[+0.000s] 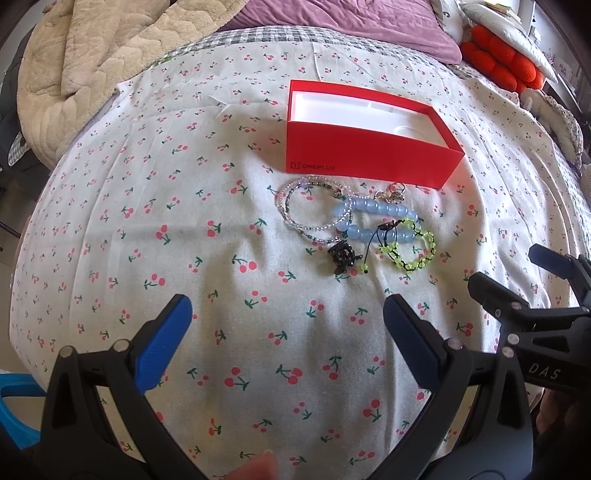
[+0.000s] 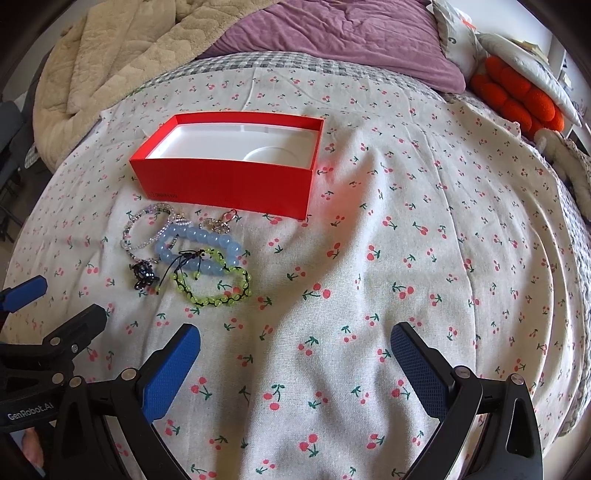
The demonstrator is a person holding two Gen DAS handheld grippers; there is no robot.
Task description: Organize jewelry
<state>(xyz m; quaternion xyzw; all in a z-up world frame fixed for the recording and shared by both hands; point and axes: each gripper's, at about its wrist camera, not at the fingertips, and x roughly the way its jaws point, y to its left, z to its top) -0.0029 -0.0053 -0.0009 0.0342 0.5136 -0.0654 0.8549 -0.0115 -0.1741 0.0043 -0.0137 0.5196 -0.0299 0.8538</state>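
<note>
An open red box (image 1: 365, 147) (image 2: 229, 181) with a white, empty tray inside sits on the cherry-print bedspread. Just in front of it lies a cluster of jewelry: a clear beaded bracelet (image 1: 295, 221) (image 2: 142, 240), a pale blue bead bracelet (image 1: 373, 214) (image 2: 201, 240), a neon green woven bracelet (image 1: 415, 251) (image 2: 218, 293), a small black beaded piece (image 1: 341, 256) (image 2: 143, 275) and a metal clasp charm (image 1: 393, 192) (image 2: 218, 221). My left gripper (image 1: 288, 321) is open, nearer than the cluster. My right gripper (image 2: 295, 347) is open, right of the jewelry, nothing between its fingers.
A cream quilted blanket (image 1: 92, 55) and a purple pillow (image 2: 332, 33) lie at the back of the bed. Orange plush cushions (image 2: 517, 96) sit at the back right. The right gripper's body (image 1: 535, 306) shows at the left view's right edge.
</note>
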